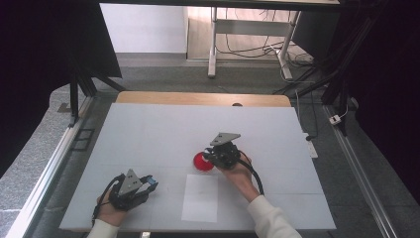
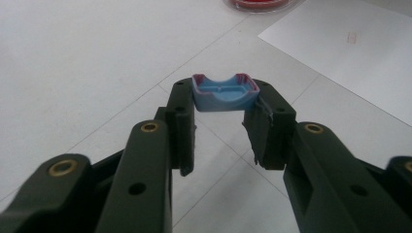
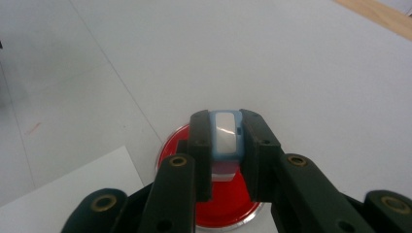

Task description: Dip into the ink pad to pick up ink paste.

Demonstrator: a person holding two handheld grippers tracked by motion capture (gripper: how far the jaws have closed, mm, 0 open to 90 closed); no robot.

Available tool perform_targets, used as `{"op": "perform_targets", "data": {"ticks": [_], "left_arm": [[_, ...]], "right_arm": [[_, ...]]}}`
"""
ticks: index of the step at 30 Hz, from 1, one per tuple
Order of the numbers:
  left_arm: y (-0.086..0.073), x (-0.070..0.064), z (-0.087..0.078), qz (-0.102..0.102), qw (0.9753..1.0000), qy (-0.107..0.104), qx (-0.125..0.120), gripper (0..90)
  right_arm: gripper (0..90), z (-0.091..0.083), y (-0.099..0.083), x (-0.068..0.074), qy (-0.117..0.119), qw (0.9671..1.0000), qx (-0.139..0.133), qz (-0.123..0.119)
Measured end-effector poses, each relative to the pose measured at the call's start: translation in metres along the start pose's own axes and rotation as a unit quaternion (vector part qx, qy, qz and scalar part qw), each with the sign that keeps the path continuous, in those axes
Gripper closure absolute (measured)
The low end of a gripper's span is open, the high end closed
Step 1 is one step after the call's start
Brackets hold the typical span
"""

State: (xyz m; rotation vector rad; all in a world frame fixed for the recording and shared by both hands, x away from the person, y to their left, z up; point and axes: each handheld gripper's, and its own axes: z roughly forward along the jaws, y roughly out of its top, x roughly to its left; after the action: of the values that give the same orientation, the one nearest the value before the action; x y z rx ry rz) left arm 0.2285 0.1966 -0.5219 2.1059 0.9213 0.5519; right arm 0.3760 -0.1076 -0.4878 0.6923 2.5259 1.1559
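Left gripper [image 1: 148, 182], lower left of the high view: jaws clamped on a blue cap [image 2: 224, 92], a shallow open-topped piece with reddish stained edges, held at the jaw tips with its long axis spanning crosswise between them and its hollow facing up toward the camera in the left gripper view. Right gripper [image 1: 210, 156], centre of the high view: jaws closed on a light blue stamp [image 3: 226, 138] with a white face, its long axis running along the jaws and pointing toward the upper part of the right gripper view. It sits directly over a round red ink pad [image 3: 228, 194]; whether it touches the pad cannot be told. White paper sheet [image 1: 200, 197], lower centre of the high view, lies flat just below the pad on the white table [image 1: 148, 129].
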Motion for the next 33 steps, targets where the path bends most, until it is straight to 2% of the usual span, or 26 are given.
{"op": "perform_targets", "data": {"ticks": [4,8,33], "left_arm": [[-0.0003,0.0003,-0.0011,0.0,1.0,0.001,-0.001,64.6],[-0.0007,0.0011,-0.001,-0.003,1.0,0.001,-0.002,64.6],[-0.0006,0.0002,-0.0008,0.0,1.0,-0.001,0.0,64.6]], "right_arm": [[75.3,0.0059,-0.0018,0.0013,0.003,0.9999,0.013,-0.005],[75.4,0.007,-0.0012,0.0028,-0.002,0.9998,0.015,-0.012],[75.4,0.0103,-0.0038,0.0018,-0.001,0.9997,0.022,0.005]]}}
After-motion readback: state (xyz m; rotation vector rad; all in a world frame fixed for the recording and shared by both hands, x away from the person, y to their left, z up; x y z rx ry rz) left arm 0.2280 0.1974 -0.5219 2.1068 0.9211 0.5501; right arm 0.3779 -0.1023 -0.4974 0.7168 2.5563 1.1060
